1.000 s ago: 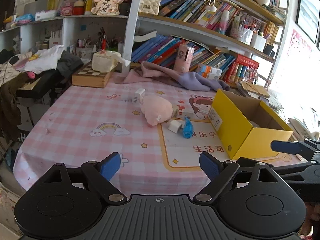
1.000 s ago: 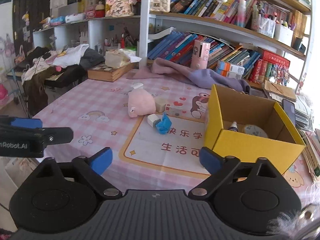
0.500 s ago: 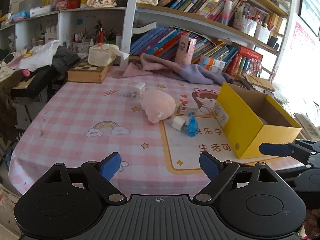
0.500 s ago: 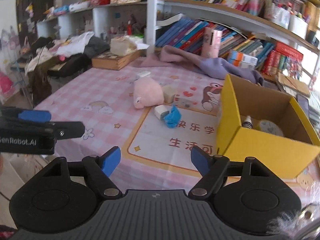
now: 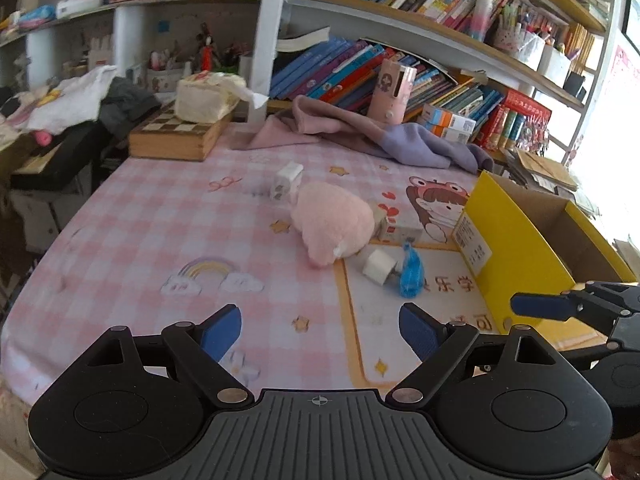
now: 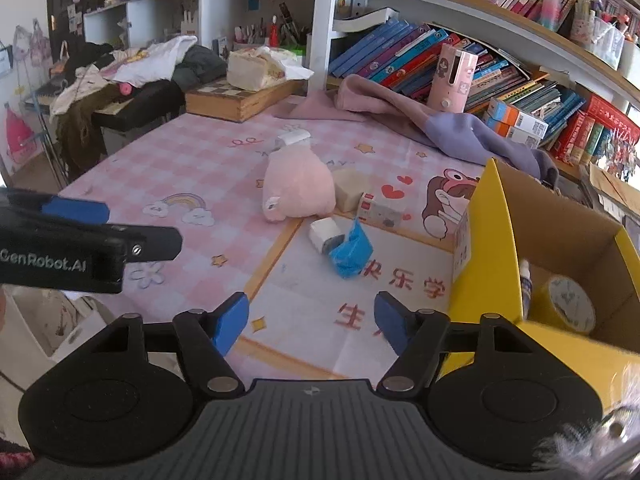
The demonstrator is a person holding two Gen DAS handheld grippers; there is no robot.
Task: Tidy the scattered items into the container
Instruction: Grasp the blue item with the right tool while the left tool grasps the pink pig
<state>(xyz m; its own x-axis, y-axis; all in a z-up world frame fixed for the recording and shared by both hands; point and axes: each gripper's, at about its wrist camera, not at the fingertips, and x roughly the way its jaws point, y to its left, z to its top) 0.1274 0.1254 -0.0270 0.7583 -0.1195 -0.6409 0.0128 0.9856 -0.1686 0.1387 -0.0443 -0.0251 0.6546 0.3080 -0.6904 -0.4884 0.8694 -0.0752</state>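
The bench [image 5: 132, 240] wears a pink checked cloth. Mid-bench lie a pink plush [image 5: 332, 222], small boxes and a blue packet [image 5: 411, 276]. A yellow box [image 5: 516, 248] stands at its right edge.

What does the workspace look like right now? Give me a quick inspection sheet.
Surface: pink checked tablecloth, printed mat on it.
Job's things: pink plush, blue wrapper, white charger and small boxes loose on the table; yellow box holds a tape roll and small bottle.
Clutter: purple cloth, chessboard box.
Grippers: left gripper open, empty; right gripper closing, nothing between its jaws.
Cables: nothing seen.
Surroundings: crowded bookshelves.
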